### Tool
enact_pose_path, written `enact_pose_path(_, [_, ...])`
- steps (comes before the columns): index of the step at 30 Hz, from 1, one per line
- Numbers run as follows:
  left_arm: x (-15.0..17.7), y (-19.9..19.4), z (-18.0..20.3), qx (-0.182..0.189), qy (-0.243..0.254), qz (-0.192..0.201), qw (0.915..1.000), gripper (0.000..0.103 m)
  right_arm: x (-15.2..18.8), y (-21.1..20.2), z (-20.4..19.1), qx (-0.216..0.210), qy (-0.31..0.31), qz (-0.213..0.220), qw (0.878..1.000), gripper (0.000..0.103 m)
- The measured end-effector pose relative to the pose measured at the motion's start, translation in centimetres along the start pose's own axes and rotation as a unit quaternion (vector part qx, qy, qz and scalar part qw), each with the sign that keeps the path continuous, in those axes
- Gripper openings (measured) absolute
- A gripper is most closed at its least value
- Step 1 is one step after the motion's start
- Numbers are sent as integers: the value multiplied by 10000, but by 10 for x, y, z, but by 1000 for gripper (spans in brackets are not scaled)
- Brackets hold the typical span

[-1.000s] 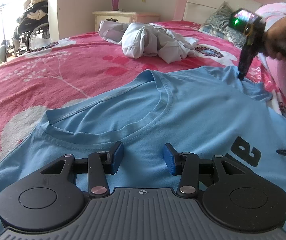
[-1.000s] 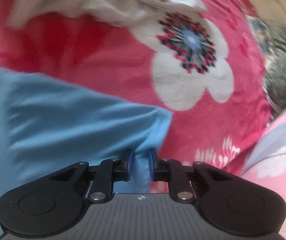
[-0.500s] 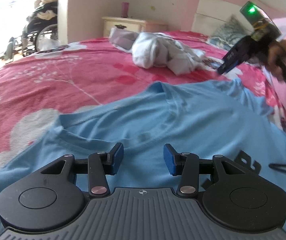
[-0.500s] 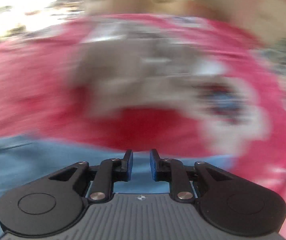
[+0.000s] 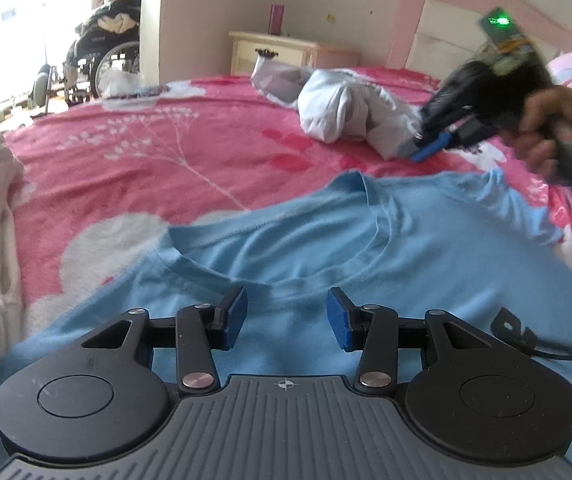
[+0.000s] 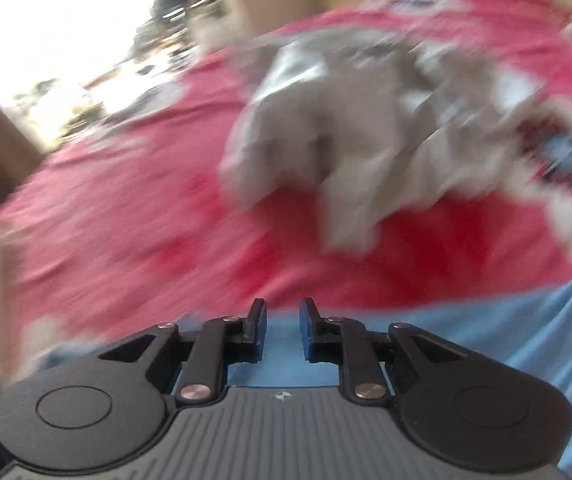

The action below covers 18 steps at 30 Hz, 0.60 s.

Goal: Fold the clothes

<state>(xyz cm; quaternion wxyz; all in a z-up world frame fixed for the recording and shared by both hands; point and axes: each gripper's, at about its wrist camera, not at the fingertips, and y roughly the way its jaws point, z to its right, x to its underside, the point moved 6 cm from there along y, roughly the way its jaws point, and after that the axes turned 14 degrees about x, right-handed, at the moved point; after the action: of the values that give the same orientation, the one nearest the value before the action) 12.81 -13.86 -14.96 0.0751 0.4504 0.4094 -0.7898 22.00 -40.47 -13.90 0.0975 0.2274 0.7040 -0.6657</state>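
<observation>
A light blue T-shirt (image 5: 366,248) is seen spread front-up on the bed (image 5: 145,168), its ribbed round neckline open and a dark print partly cut off at the right. The left gripper (image 5: 286,316) is held just above the chest area, spread and empty. The right gripper (image 5: 426,150) is seen held in a hand (image 5: 554,120) above the far sleeve, parted with nothing between. A crumpled pale grey garment (image 5: 342,112) lies beyond. The right wrist view is heavily blurred
</observation>
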Motion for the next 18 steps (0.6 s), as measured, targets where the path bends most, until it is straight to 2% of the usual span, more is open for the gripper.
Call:
enact_pose_path(2, [-4, -10, -4, -122, -43, 56, 9999, 44, 11, 5, -11, -140, -176, -237, 9995, 19])
enact_pose_path(4, [-9, -19, -8, -244, -86, 113, 9996, 44, 12, 22, -12, 181, -50, -300, 9994, 19])
enact_pose_path(7, [-15, -34, -14, -427, -151, 197, 9988, 44, 0, 14, 4, 873, 340, 417, 9947, 19])
enact_pose_path(8, [-17, -39, -16, -488, -172, 225, 9984, 44, -4, 3, 11, 979, 483, 696, 9916, 19])
enact_pose_path(12, [-26, -58, -25, -732, -258, 338, 9964, 44, -9, -78, 35, 943, 683, 1595, 9803, 19])
enact_pose_path(15, [-33, -81, -33, -862, -338, 482, 9945, 44, -1, -155, 45, 832, 431, 2235, 9702, 19])
enact_pose_path(18, [-41, -100, -20, -783, -322, 604, 9946, 44, 14, -225, 49, 763, 45, 2825, 9562, 19])
